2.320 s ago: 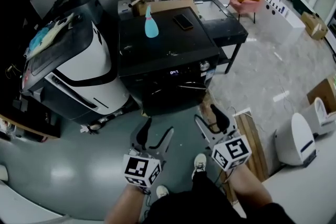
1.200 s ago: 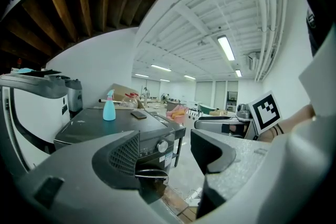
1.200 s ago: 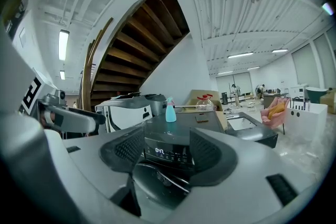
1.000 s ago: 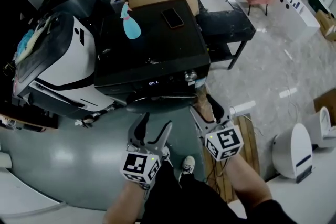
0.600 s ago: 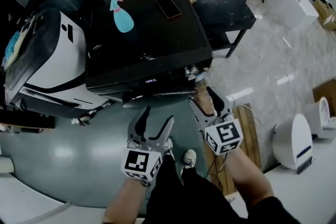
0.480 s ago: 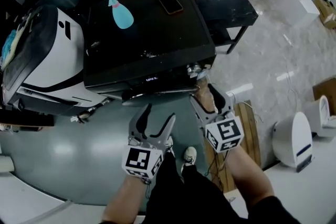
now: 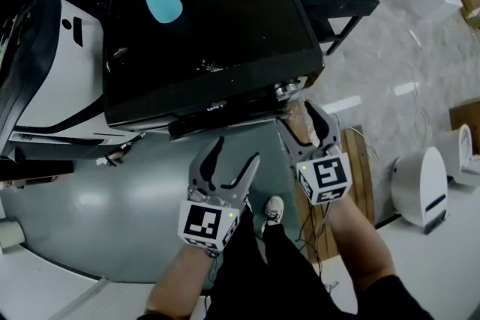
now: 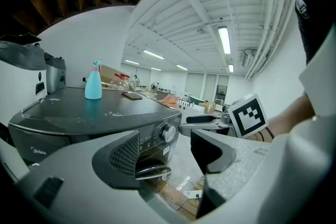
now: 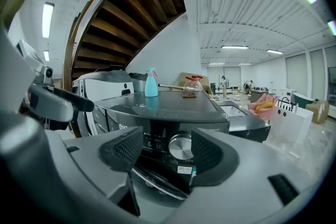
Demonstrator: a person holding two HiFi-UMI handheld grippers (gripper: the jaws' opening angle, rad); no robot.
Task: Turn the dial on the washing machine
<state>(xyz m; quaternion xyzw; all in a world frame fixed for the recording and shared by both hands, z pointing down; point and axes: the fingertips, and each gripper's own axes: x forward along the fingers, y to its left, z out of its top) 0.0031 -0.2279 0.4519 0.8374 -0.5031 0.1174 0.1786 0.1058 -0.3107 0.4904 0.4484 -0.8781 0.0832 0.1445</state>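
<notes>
Right gripper (image 7: 298, 116): jaws spread, gripping nothing, hovering just off the front panel of the washing machine (image 7: 210, 26). It is probably lining up to close on the dial (image 7: 283, 90), which is sitting untouched at the right end of that panel.

Left gripper (image 7: 235, 152): likewise gaping and empty, hanging farther back from the machine's front, apparently keeping clear.

The right gripper view is framing the dial between the pads, nearer the right one. The head view is catching only the dial's rim under the machine's top edge. The left gripper view is showing from the side that the right gripper is short of the dial.
</notes>
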